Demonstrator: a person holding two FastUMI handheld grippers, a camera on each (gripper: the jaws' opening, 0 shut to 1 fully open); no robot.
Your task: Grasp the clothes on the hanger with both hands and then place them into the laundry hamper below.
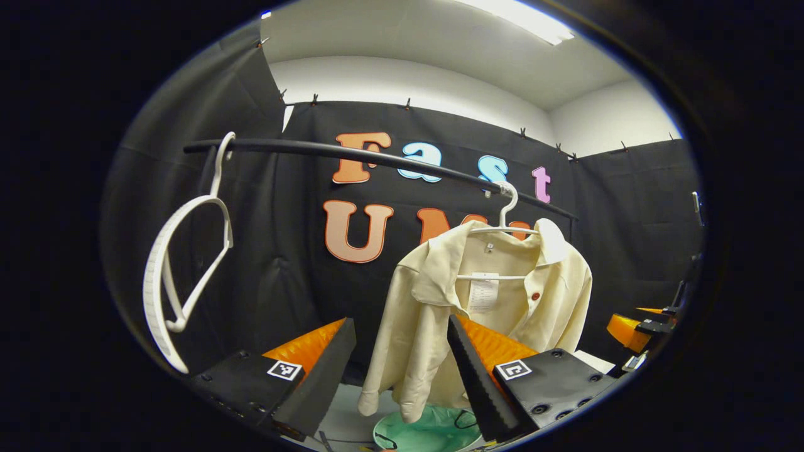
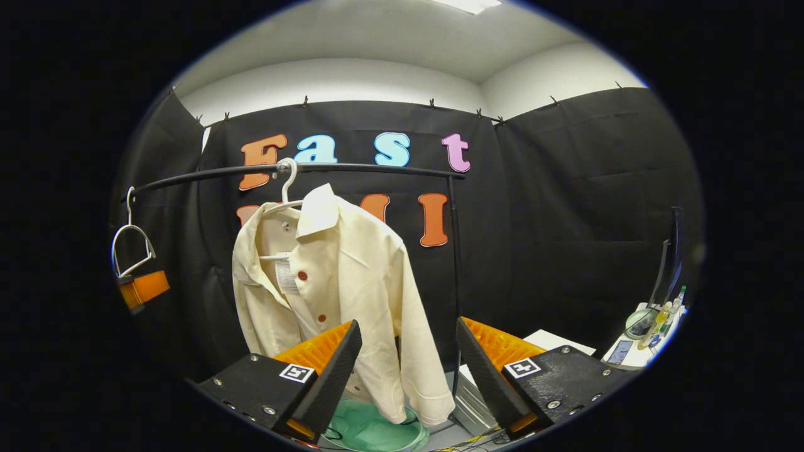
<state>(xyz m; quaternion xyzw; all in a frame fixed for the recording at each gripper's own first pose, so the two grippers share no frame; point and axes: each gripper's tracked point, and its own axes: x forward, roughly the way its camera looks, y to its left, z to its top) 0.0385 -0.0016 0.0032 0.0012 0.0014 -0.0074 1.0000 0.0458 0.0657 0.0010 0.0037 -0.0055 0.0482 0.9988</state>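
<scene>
In the left gripper view, a cream button-front shirt (image 1: 440, 301) hangs open on a white plastic hanger (image 1: 505, 216) hooked over a black clothes rail (image 1: 326, 150) that crosses the booth. The left gripper (image 1: 402, 370) is raised before the garment, its jaws spread wide with nothing between them; the orange-and-black finger on the right of the view overlaps the shirt's lower front, though contact cannot be told. One sleeve droops toward a mint-green laundry hamper (image 1: 433, 433) directly below the shirt. A second white hanger (image 1: 182, 276), bare, dangles at the near end of the rail. At the far right edge, part of the right gripper (image 1: 641, 329) shows orange and black.

In the right gripper view, the same shirt (image 2: 352, 282) hangs from its hanger (image 2: 286, 188) on the rail (image 2: 377, 168), red buttons down the placket and a white label inside the collar. The right gripper (image 2: 408, 376) is held low in front, jaws wide apart and empty, the shirt's hem and sleeve falling between and behind the two fingers. The hamper (image 2: 370, 430) sits under the hem. The bare hanger (image 2: 129, 245) hangs at the left end of the rail, with the left gripper (image 2: 144, 289) just below it. At the right, a counter (image 2: 634, 358) carries small bottles (image 2: 669, 314).
</scene>
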